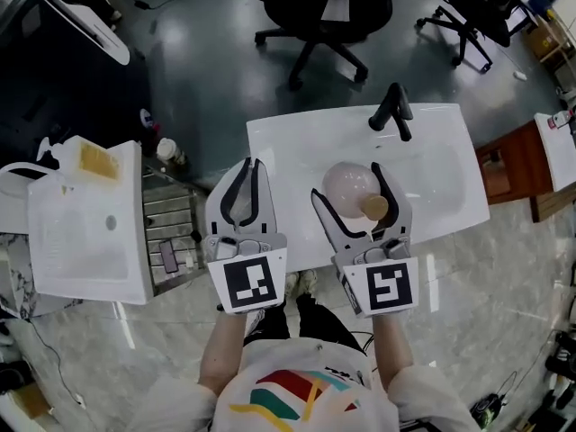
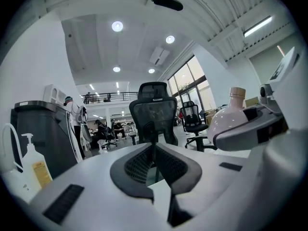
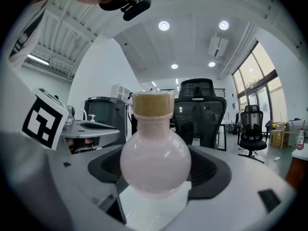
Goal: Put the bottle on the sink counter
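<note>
A round pale-pink bottle (image 1: pixel 346 185) with a tan cap (image 1: pixel 375 207) stands over the front of the white sink counter (image 1: pixel 432 142), between the jaws of my right gripper (image 1: pixel 347 181). In the right gripper view the bottle (image 3: pixel 155 162) fills the gap and both pads press its belly, with its base on or just above the white top. My left gripper (image 1: pixel 250 165) hovers at the counter's left front corner, shut with nothing in it (image 2: pixel 154 165). From there the bottle (image 2: pixel 231 114) shows at the right.
A black faucet (image 1: pixel 393 111) rises at the counter's back edge. A second white sink unit (image 1: pixel 81 232) with a yellow sponge (image 1: pixel 94 160) stands to the left, a soap dispenser (image 2: pixel 33 165) on it. Black office chairs (image 1: pixel 315 16) stand behind; a wooden cabinet (image 1: pixel 508 169) is at the right.
</note>
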Tool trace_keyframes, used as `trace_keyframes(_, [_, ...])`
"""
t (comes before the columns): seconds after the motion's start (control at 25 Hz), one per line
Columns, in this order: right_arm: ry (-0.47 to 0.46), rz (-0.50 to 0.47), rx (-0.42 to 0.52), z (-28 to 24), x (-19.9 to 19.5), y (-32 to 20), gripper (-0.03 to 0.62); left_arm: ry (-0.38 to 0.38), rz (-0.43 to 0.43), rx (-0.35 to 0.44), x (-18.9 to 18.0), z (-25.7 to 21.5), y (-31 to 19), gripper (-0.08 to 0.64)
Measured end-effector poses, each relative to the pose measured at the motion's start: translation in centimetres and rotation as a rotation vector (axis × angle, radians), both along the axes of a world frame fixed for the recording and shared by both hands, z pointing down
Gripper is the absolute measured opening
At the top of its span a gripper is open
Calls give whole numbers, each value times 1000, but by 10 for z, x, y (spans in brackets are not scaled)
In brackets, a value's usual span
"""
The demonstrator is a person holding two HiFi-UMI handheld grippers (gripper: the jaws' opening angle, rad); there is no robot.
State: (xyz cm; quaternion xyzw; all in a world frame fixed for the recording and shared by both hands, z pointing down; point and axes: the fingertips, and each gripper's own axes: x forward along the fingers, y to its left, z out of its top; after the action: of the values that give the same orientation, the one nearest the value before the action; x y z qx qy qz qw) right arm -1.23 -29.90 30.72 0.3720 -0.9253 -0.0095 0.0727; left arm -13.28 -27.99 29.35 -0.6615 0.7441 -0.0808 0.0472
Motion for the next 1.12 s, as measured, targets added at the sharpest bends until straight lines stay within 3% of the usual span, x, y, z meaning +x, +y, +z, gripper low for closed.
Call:
trace_keyframes(0.4, [22, -84, -65, 47, -57, -51, 387, -14, -100, -106, -38, 52, 0, 18])
trace_keyframes(0.68, [38, -138, -158, 97, -104, -72, 387, 98, -191, -130, -63, 89, 9, 18])
trace_keyframes(0.92, [101, -178, -215, 143, -134, -88, 387, 80, -205, -195, -73, 121, 17, 20])
trace_keyframes(1.12, [134, -189, -275, 176, -150, -101, 387, 122, -230, -207, -76, 137, 19, 20])
